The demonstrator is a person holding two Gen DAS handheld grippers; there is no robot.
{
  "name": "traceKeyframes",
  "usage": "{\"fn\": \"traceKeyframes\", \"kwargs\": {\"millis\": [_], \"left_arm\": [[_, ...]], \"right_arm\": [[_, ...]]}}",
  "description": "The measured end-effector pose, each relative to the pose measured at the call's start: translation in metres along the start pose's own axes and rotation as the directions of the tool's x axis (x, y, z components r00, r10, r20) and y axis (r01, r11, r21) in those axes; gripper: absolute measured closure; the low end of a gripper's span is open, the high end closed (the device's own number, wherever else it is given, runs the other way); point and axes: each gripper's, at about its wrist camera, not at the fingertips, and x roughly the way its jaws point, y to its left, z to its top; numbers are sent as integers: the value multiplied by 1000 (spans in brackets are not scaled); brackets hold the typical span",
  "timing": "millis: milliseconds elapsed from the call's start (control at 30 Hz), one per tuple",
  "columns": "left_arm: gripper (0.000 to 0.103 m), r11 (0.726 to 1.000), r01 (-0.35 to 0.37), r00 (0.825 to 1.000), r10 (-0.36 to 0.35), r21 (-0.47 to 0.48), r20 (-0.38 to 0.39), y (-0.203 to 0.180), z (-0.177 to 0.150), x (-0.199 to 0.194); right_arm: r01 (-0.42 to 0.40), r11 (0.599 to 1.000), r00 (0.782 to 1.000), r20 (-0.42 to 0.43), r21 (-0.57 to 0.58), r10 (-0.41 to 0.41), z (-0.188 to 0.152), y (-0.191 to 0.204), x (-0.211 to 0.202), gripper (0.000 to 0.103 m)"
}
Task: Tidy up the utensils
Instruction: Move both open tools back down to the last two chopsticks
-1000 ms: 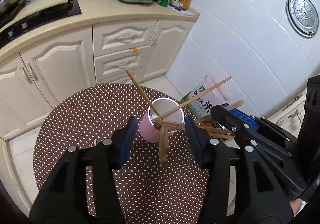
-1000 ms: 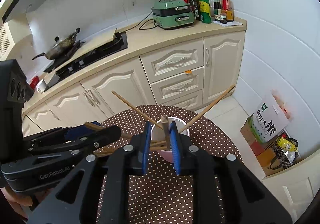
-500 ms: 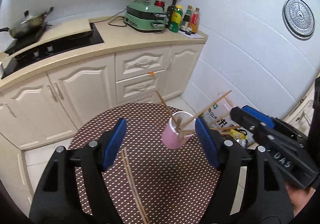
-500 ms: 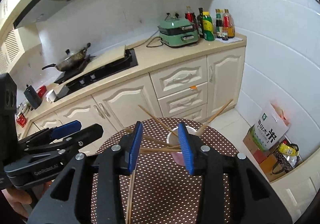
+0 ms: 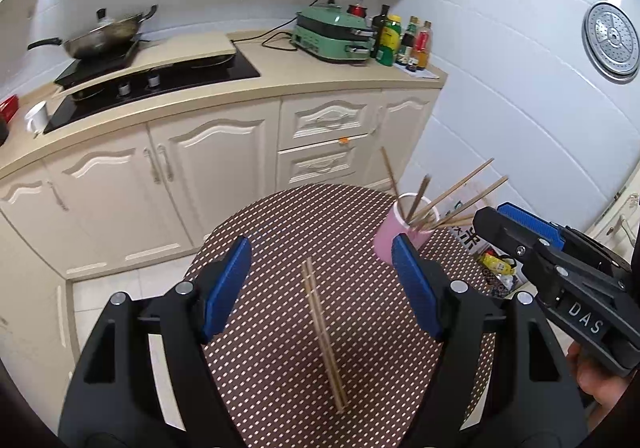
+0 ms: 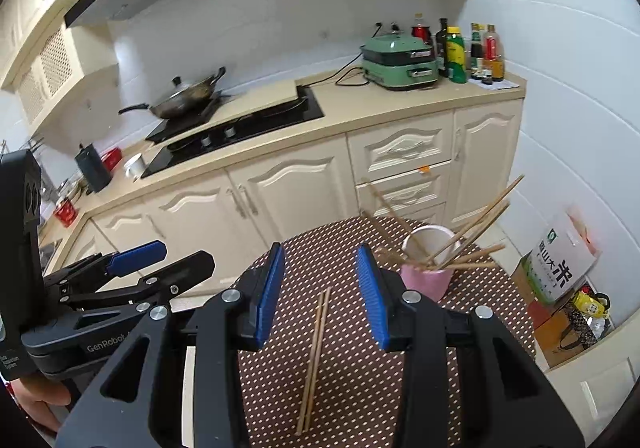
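A pink cup (image 5: 385,244) (image 6: 427,280) stands at the far right of a round brown dotted table (image 5: 280,368) (image 6: 360,388). Several wooden chopsticks (image 5: 456,187) (image 6: 480,215) stick out of the cup at angles. A pair of chopsticks (image 5: 323,332) (image 6: 314,352) lies flat on the table, left of the cup. My left gripper (image 5: 322,288) is open and empty above the pair. My right gripper (image 6: 322,290) is open and empty above the pair too. Each gripper shows at the side of the other's view.
Cream kitchen cabinets (image 5: 208,163) and a counter with a stove, wok (image 6: 184,99), green appliance (image 6: 400,63) and bottles stand beyond the table. A rice bag (image 6: 556,264) and boxes sit on the floor to the right.
Both grippers have drawn back and up from the cup and opened wide. The right gripper let go of chopsticks, now in the cup. The pair on the table has come into view.
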Motion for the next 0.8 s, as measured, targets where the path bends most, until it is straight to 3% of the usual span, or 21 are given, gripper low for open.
{"fn": "traceKeyframes", "kwargs": {"millis": [467,667,800], "left_arm": [[31,997,-68,993,64,-42,-94,39,-33,18],[31,993,-92,978,76,-71,-193,56,-48,56],[31,991,-102,959,74,-89,-273,63,-63,86]], "right_arm": [[-44,998,988,-147,-49,36,-33,29,44,68],[-53,997,967,-254,-64,35,-53,29,81,67],[-52,996,948,-319,-78,24,-66,25,104,68]]}}
